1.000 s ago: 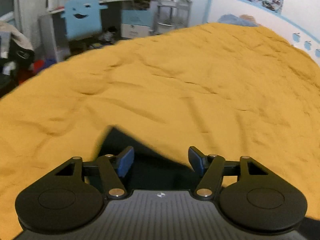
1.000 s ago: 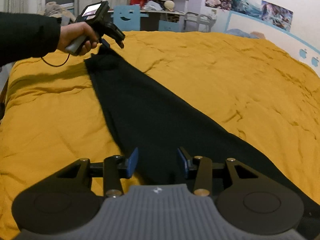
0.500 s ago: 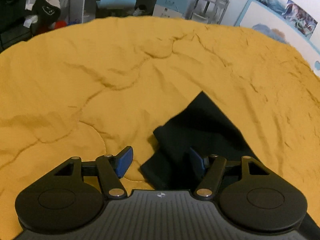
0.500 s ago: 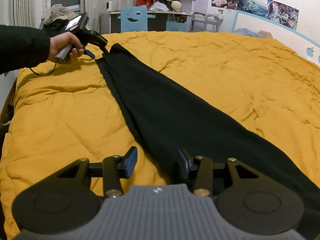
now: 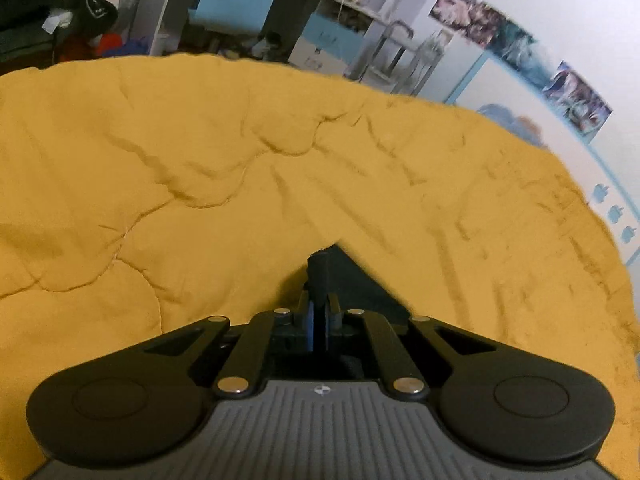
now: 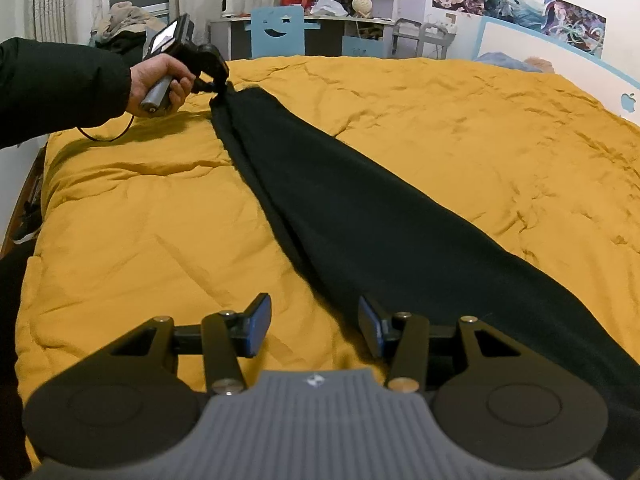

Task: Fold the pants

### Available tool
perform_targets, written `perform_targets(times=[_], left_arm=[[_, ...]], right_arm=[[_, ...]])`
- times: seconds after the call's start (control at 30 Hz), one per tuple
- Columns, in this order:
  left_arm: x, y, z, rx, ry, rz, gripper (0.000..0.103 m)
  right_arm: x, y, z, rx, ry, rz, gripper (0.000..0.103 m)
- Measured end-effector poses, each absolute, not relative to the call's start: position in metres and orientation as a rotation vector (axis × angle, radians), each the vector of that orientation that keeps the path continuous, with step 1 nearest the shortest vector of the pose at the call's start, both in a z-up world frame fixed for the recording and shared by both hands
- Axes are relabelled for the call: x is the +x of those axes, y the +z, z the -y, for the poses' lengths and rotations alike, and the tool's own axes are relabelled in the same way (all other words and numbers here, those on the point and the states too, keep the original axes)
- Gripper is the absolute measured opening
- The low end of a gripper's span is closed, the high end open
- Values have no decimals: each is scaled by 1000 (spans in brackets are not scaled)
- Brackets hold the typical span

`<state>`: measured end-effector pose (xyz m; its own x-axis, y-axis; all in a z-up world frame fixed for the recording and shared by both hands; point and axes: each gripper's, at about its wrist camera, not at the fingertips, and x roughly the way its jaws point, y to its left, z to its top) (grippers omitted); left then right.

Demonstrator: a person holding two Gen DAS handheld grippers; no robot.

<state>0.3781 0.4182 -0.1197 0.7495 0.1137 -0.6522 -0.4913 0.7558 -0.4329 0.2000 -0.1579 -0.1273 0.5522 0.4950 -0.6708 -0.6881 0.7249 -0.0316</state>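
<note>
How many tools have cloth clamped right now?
1. The left tool is shut on the far end of the black pants, at the bed's far left. The right tool is opening over the near end, its pads pressing nothing.

Yellow quilted bed (image 6: 460, 120), cluttered desk (image 6: 320, 20), blue smiley chair (image 6: 276, 36), wall posters (image 6: 516, 2)

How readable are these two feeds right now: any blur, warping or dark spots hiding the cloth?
Left wrist view: strong fisheye bend, background smeared, the black pants lose detail at the left gripper, though cloth shows between its pads. Right wrist view: sharper, evenly lit, the yellow quilt curves at the edges; folds in the pants barely show; the right gripper is clear.
</note>
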Motion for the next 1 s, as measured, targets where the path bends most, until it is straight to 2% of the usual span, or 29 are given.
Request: perform_targets(times=[0.17,0.27,0.43,0.5,0.53,0.57,0.73,0.77,0.83,1.0], left_arm=[[365,-108,-422,-645,359,-626,5],[363,-105,-433,-649,387,-608,0],[364,-107,-442,-696,328,-646,0],[366,-113,-438,-692,362,-689,9],[366,-118,-436,-705,374,-706,20],[365,-123,-434,-726,367,-721,24],[372,-142,-411,-745,314,-765,25],[376,-143,-407,-717,319,-774,31],[382,-145,-403,-683,351,-791,35],[378,-150,-411,-787,389,-764,35]], right_arm=[[195,-125,158,-296,719,-688,45],[193,-126,156,-305,717,-693,45],[190,-124,157,-295,719,-692,45],[191,-125,157,-291,714,-697,45],[192,-126,156,-291,712,-697,45],[191,-125,155,-292,713,-697,45],[189,-127,152,-304,726,-697,45],[189,-127,152,-306,726,-698,45],[189,-127,153,-303,725,-699,45],[188,-126,157,-294,716,-702,45]])
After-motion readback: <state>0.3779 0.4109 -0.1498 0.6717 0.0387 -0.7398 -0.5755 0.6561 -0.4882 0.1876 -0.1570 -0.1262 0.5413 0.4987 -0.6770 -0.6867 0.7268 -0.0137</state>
